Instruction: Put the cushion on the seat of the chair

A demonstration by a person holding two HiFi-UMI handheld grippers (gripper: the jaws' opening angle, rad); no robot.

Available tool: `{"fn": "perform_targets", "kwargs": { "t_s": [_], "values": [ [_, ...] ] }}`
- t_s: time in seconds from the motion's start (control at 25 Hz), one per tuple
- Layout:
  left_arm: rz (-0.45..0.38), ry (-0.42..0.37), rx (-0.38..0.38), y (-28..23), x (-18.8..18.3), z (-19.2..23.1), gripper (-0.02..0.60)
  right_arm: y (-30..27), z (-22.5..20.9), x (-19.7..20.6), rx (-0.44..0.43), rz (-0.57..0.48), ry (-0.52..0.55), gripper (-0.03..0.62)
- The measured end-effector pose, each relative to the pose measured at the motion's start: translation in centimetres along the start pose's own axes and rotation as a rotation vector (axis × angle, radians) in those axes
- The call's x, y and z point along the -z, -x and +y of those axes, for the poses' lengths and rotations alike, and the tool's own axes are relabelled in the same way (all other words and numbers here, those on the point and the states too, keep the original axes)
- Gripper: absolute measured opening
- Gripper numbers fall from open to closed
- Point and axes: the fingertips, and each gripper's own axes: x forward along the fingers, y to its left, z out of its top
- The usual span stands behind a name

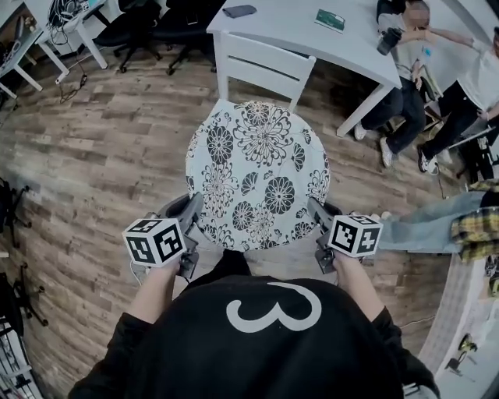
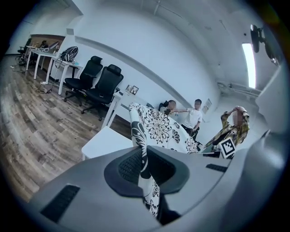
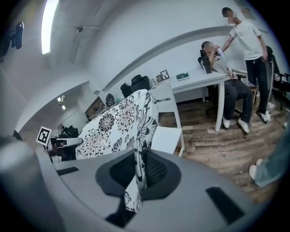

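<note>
A round white cushion [image 1: 257, 175] with black flower print hangs flat in the air over the white chair [image 1: 261, 68], hiding most of its seat. My left gripper [image 1: 193, 212] is shut on the cushion's near left edge, and my right gripper [image 1: 315, 215] is shut on its near right edge. In the left gripper view the cushion [image 2: 159, 129] runs away from the jaws, with the chair seat [image 2: 105, 142] below it. In the right gripper view the cushion [image 3: 118, 123] is pinched between the pads, and the chair seat [image 3: 166, 138] shows just beyond.
A white table [image 1: 312, 31] stands right behind the chair, with a phone [image 1: 238, 11] and a green book [image 1: 330, 20] on it. Two people [image 1: 437, 86] are at the right of the table. Black office chairs [image 1: 148, 27] stand at the far left. The floor is wood.
</note>
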Motion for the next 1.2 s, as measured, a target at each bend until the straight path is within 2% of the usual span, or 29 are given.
{"fn": "perform_targets", "kwargs": {
  "t_s": [0.24, 0.44, 0.64, 0.8, 1.0, 1.2],
  "values": [
    [0.005, -0.009, 0.019, -3.0, -2.4, 5.7, 0.028, -5.7, 0.7, -2.3, 0.037, -0.011, 0.013, 0.021],
    [0.003, -0.02, 0.036, 0.0, 1.1, 1.2, 0.028, 1.1, 0.3, 0.5, 0.071, -0.038, 0.01, 0.021],
    [-0.021, -0.002, 0.042, -0.7, 3.9, 1.3, 0.028, 1.8, -1.1, 2.0, 0.097, -0.041, 0.05, 0.021],
    [-0.035, 0.007, 0.037, 0.1, 3.1, 1.7, 0.028, 1.7, 0.0, 1.1, 0.106, -0.04, 0.067, 0.023],
    [-0.016, 0.052, 0.027, 4.5, 0.8, -0.7, 0.028, 6.0, 3.7, -0.9, 0.142, 0.002, 0.047, 0.022],
    [0.025, 0.06, 0.019, 1.4, 1.1, 0.4, 0.028, 3.7, 1.5, -1.7, 0.174, 0.046, 0.041, 0.023]
  ]
}}
